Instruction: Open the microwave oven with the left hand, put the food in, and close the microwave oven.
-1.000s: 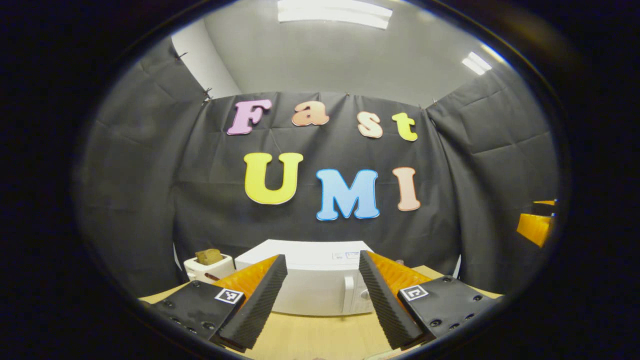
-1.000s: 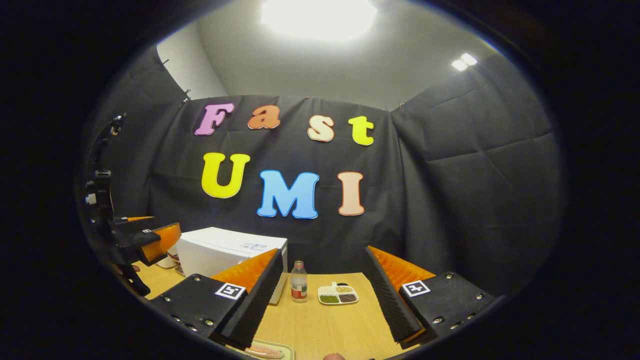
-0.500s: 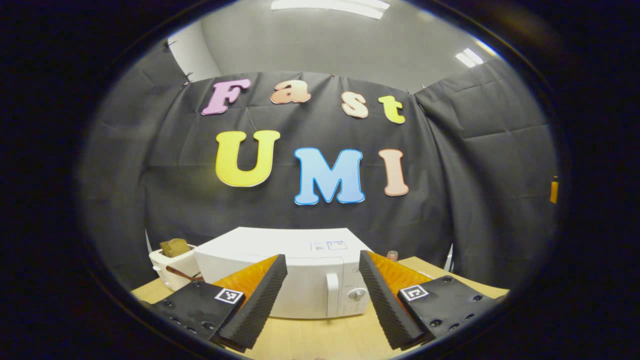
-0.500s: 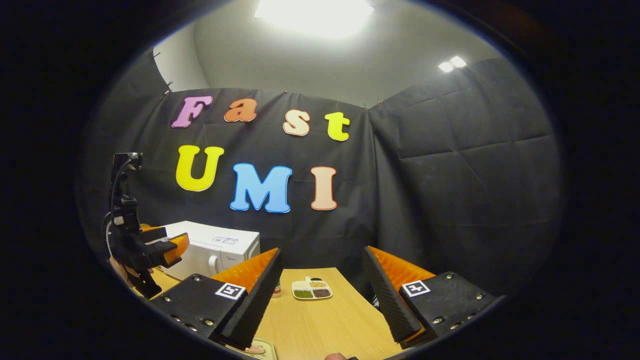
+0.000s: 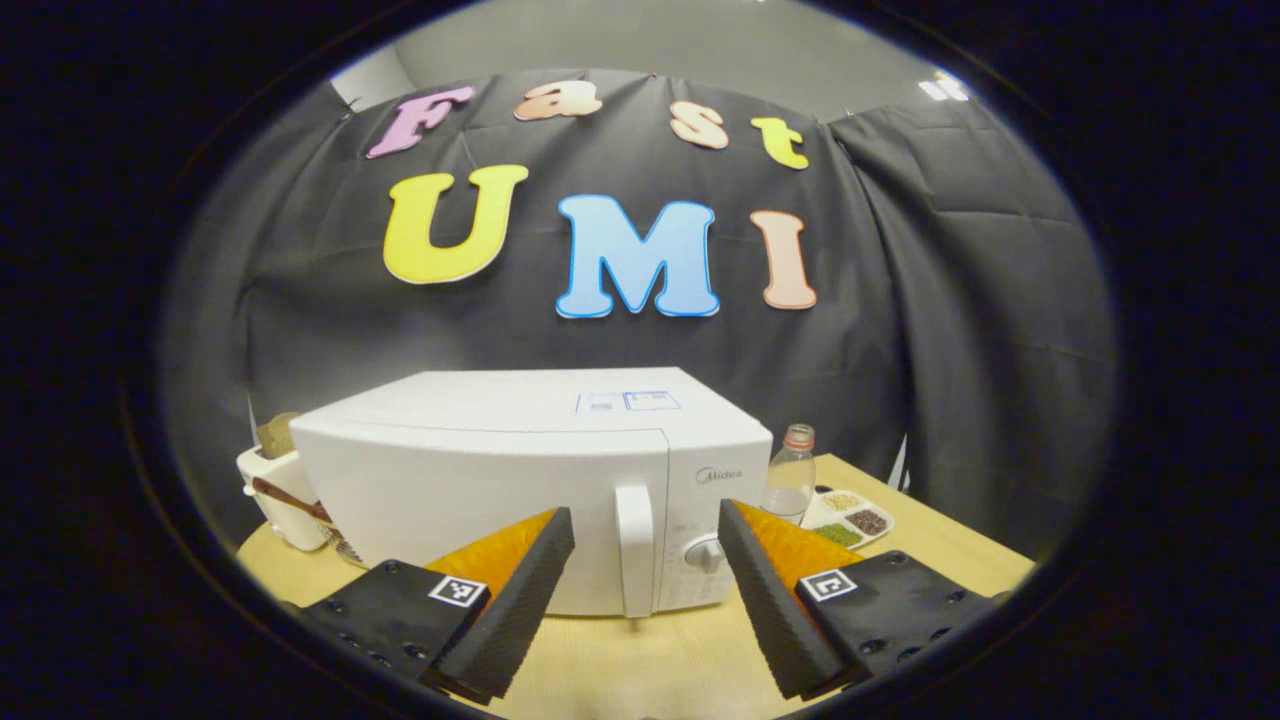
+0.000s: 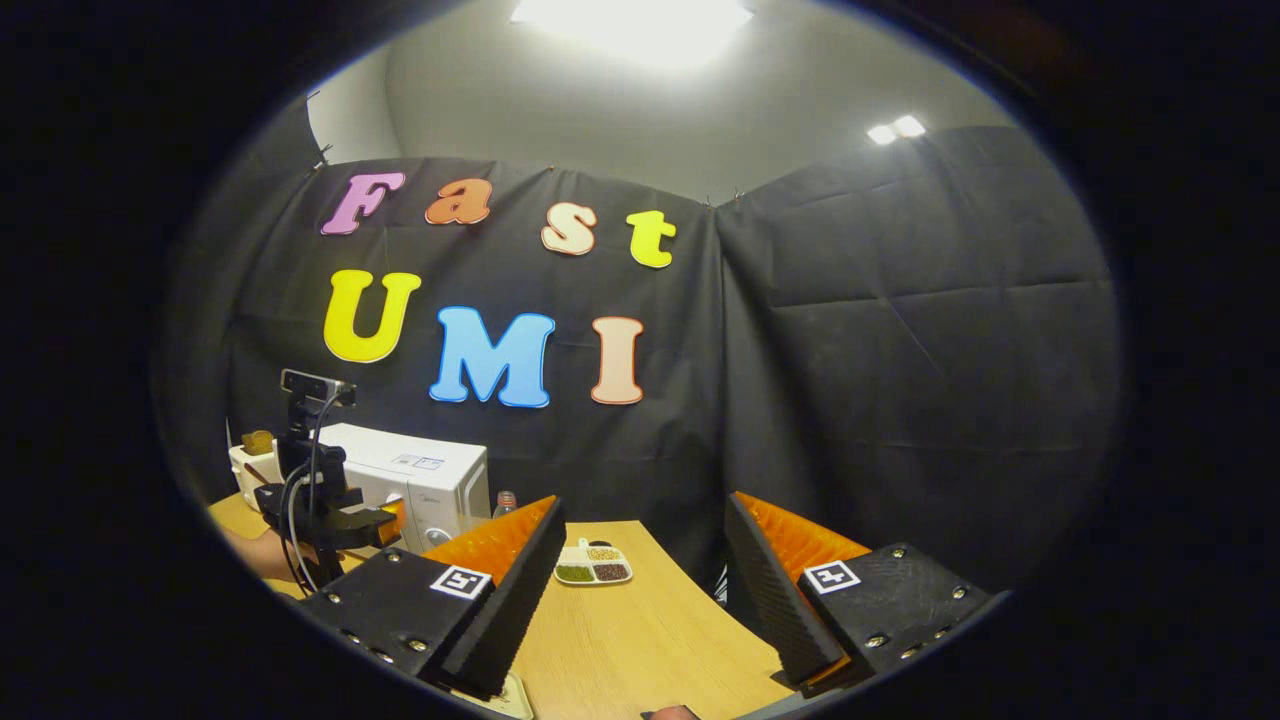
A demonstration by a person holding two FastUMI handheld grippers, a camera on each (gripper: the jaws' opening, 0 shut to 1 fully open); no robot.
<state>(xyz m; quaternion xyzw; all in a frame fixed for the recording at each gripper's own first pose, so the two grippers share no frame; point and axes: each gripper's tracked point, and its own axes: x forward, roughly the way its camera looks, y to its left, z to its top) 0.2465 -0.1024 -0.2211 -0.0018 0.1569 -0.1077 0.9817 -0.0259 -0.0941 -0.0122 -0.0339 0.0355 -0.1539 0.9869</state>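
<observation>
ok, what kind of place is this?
Likely a staged data-collection booth, not a real kitchen: black cloth wall all round, one wooden table holding a microwave, toaster and sectioned snack dish.

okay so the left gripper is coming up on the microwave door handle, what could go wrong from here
1. The left gripper is open with the door handle between its fingers, apart from both; closing off-centre could slip off, or catch the dial just beside it.
2. The microwave stands free on the table, so a hard pull may drag it instead of opening the door.
3. The bottle stands close beside the microwave and could be knocked over.
</observation>
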